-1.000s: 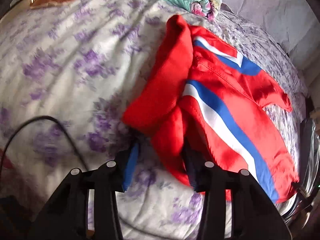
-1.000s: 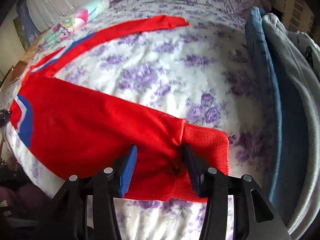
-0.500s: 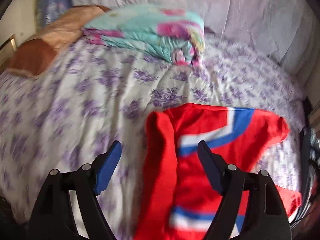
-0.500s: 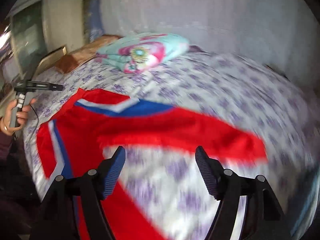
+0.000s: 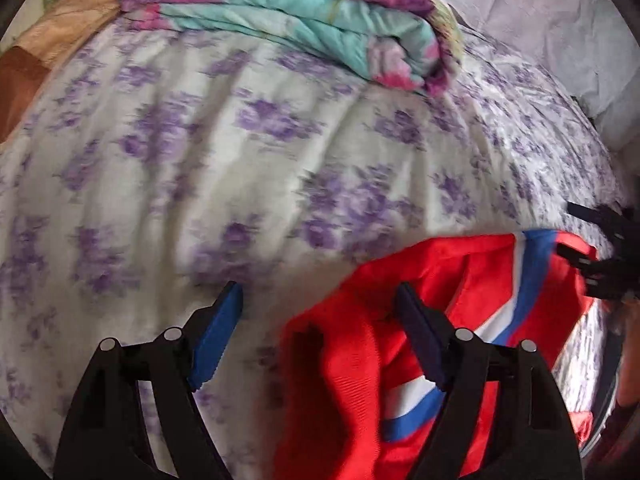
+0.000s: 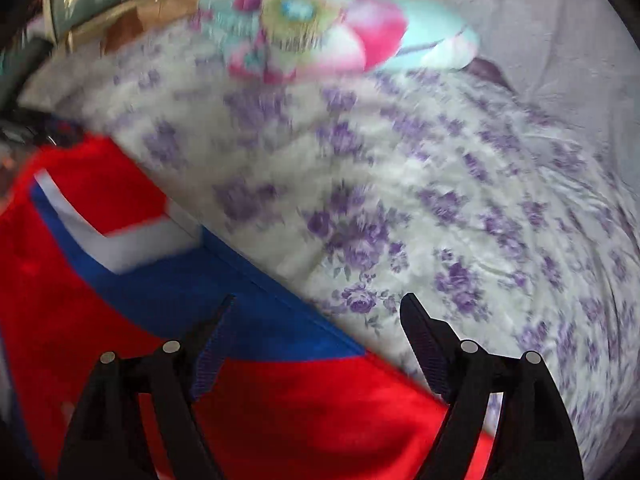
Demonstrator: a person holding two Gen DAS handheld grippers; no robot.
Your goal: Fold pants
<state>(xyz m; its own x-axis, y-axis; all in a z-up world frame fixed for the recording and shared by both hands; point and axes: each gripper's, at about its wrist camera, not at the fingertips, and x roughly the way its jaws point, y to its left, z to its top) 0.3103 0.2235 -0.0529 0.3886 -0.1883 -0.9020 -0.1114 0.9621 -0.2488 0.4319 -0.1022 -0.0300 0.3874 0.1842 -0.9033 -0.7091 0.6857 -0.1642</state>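
Floral bedsheet point(image 5: 224, 168), folded quilt point(image 5: 312, 12) behind; red pants point(image 5: 360, 380) nearest

My right view is all smeared — the folded blanket point(image 6: 320, 28) looks fuzzy. The red pants point(image 5: 360, 380) run off the bottom edge of my left view, and my own fingers point(image 5: 424, 344) hide part of them.
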